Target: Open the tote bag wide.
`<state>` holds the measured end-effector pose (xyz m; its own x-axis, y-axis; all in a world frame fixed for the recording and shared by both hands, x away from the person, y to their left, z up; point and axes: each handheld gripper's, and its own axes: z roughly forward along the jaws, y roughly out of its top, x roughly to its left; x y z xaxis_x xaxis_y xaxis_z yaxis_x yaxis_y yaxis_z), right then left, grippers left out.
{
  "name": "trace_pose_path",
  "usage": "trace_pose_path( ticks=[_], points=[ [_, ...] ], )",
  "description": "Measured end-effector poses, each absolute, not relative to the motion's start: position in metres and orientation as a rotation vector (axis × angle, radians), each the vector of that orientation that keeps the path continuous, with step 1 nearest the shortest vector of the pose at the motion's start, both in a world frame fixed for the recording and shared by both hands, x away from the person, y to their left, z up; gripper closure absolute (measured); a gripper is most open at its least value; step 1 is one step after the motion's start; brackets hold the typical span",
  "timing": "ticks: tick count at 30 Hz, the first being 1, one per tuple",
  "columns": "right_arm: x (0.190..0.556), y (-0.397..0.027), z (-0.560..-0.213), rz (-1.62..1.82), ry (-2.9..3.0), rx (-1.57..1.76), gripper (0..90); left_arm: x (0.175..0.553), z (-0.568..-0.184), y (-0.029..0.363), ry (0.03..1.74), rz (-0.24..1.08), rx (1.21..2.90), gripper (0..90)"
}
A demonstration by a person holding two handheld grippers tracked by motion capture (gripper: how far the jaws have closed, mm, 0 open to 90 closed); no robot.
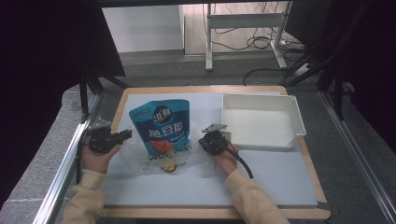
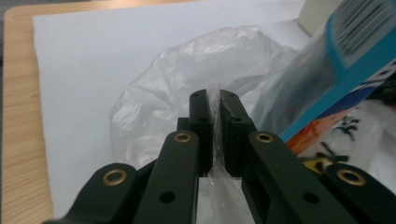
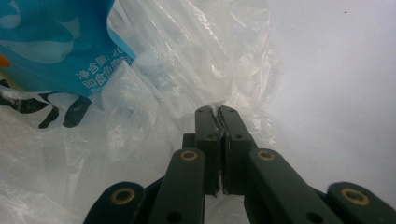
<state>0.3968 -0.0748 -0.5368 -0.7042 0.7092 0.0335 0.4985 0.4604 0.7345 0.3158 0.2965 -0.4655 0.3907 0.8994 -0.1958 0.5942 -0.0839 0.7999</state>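
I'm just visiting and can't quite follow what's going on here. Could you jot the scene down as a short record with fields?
work in hand: a clear plastic bag held at both sides, a blue snack pouch partly inside it
left gripper: shut on a fold of the bag's film
right gripper: shut on the bag's other edge
pouch: top sticks out of the bag, leaning away from the person
nearby: white tray, to the right, nothing in it
surface: white mat on a wooden table
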Motion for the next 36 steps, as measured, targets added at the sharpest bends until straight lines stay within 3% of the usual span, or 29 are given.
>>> trace_pose_path(
  ticks=[36],
  points=[
    [0.402, -0.071, -0.538, 1.055, 2.379, 1.015, 86.9, 0.333, -0.547, 0.293, 1.429, 0.425, 1.930, 85.1]
  ],
)
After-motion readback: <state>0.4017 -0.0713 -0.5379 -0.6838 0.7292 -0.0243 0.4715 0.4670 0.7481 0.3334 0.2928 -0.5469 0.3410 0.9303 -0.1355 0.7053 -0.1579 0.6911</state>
